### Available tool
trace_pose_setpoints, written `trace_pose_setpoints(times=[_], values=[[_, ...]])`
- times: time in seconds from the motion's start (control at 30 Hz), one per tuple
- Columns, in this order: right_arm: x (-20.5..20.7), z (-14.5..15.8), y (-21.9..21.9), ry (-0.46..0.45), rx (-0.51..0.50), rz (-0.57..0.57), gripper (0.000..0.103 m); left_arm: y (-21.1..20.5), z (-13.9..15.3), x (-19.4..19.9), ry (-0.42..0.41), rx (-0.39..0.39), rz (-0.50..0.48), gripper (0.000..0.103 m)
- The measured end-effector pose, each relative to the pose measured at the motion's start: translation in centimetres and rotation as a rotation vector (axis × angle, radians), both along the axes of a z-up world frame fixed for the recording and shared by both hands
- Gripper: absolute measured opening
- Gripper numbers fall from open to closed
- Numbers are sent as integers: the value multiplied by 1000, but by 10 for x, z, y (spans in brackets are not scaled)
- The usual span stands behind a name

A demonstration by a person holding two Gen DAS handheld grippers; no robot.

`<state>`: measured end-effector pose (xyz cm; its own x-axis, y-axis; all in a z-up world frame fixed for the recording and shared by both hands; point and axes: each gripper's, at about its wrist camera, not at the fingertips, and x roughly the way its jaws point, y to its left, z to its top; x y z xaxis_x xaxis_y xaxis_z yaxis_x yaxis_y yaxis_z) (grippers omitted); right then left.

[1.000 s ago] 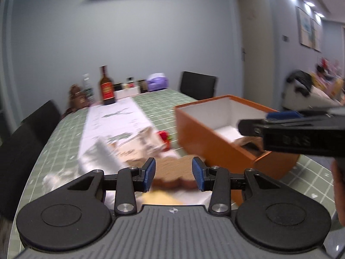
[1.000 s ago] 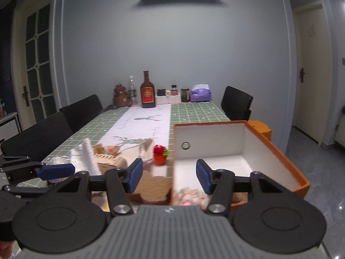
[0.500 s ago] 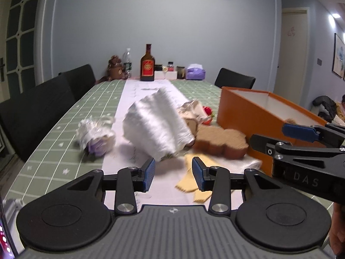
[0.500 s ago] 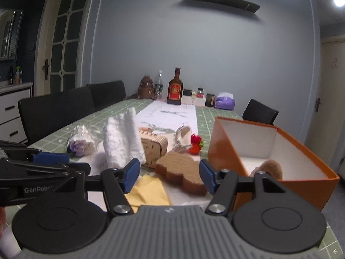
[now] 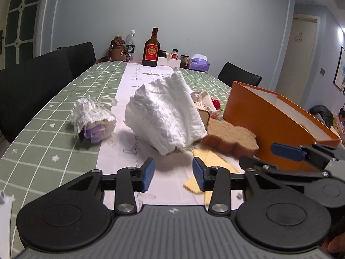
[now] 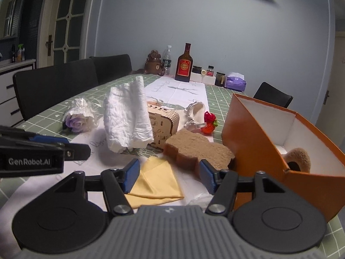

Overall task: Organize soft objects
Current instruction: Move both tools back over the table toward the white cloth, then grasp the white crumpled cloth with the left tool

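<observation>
A crumpled white towel (image 5: 166, 116) (image 6: 127, 116) stands on the table runner. To its right lies a brown toast-shaped cushion (image 5: 232, 136) (image 6: 200, 149). A yellow cloth (image 6: 155, 179) (image 5: 207, 161) lies flat in front. A wrapped purple flower bunch (image 5: 92, 118) (image 6: 79, 116) sits at the left. The orange box (image 5: 269, 116) (image 6: 254, 142) holds a brown plush (image 6: 299, 155). My left gripper (image 5: 173, 172) hovers before the towel, its jaws opening with nothing between them. My right gripper (image 6: 169, 176) is open over the yellow cloth, short of the cushion.
A wooden radio model (image 6: 163, 123) and a red strawberry toy (image 6: 209, 123) sit behind the cushion. A brown bottle (image 5: 152, 49), a bear flask (image 5: 117, 49), jars and a tissue pack (image 5: 198, 62) stand at the far end. Black chairs (image 6: 56, 86) line the left side.
Both grippers have sunk toward the table and closed in on the pile, and their views have rolled level. The left jaws stand a little wider than before.
</observation>
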<state>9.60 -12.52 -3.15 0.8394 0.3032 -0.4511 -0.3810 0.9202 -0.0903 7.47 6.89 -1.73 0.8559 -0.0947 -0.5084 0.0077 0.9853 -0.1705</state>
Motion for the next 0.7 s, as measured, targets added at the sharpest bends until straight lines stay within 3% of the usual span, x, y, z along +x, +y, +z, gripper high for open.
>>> trace_pose_setpoints(times=[0.07,0.2,0.37,0.5,0.63,0.7], values=[[12,1,3,11,-7,2,55,3,2,13,11,-27,9,66],[36,3,13,26,-22,21,47,10,4,43,48,-99,32,71],[66,2,16,48,-36,7,47,17,4,75,79,-150,101,75],[85,-3,18,69,-83,13,55,19,-4,97,119,-174,130,75],[100,-9,16,70,-124,29,72,21,-15,111,160,-162,144,75],[106,-12,15,75,-142,37,73,24,-22,117,191,-152,156,75]])
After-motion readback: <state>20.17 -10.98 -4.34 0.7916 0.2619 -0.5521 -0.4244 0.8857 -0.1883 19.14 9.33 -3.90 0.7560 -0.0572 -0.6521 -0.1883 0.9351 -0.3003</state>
